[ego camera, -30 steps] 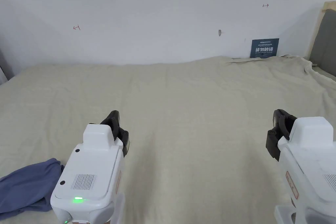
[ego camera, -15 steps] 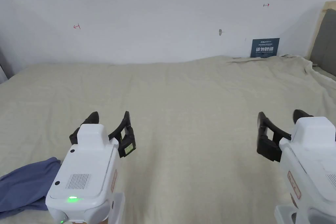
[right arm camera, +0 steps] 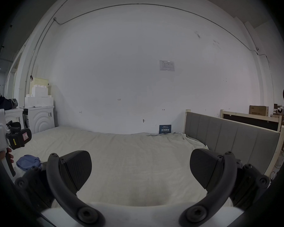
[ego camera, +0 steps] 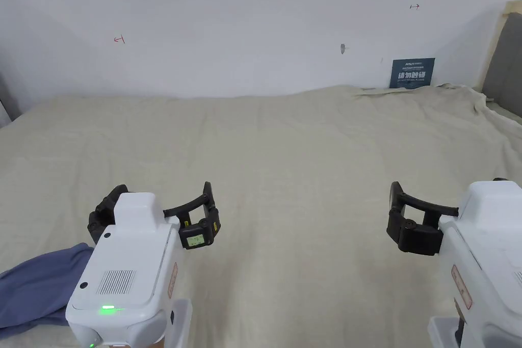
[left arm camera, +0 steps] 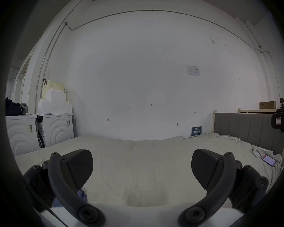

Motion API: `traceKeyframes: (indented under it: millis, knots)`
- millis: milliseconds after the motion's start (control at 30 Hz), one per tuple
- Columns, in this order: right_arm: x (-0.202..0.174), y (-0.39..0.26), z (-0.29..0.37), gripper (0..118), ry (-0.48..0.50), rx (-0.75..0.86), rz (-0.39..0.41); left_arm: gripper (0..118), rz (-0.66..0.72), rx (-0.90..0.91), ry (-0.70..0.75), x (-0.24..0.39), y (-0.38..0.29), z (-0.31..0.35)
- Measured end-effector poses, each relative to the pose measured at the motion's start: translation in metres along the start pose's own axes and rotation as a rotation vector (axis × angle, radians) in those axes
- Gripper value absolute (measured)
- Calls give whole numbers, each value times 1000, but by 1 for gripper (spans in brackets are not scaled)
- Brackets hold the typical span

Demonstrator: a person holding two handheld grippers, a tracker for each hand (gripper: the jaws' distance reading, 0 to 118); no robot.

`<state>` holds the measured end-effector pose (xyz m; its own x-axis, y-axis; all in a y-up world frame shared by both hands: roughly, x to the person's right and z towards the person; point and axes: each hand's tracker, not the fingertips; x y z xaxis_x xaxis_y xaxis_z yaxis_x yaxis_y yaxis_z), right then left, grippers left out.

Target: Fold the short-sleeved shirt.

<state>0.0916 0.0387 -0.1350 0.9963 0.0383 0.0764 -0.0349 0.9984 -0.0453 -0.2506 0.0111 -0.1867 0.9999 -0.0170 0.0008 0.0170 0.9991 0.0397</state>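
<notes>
**Both claws spread, shirt untouched**

Left gripper [ego camera: 155,211] at 7 o'clock, jaws wide apart, empty. Right gripper [right arm camera: 140,170] at 4 o'clock, jaws likewise spread, empty. Blue shirt [ego camera: 38,285] crumpled at 8 o'clock on the bed [ego camera: 306,160]. Beyond, white wall [ego camera: 229,23] at 12 o'clock.

Matt wrinkled beige cloth sheet [ego camera: 306,160]; soft blue cloth shirt [ego camera: 35,283] near left; glossy white plastic gripper shells, matt black jaws.
</notes>
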Motion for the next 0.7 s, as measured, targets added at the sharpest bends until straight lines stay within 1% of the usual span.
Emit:
traceKeyframes:
  millis: [700]
  knots:
    - [-1, 1, -2, 118, -6, 6, -1, 118, -23, 1, 12, 1, 0, -2]
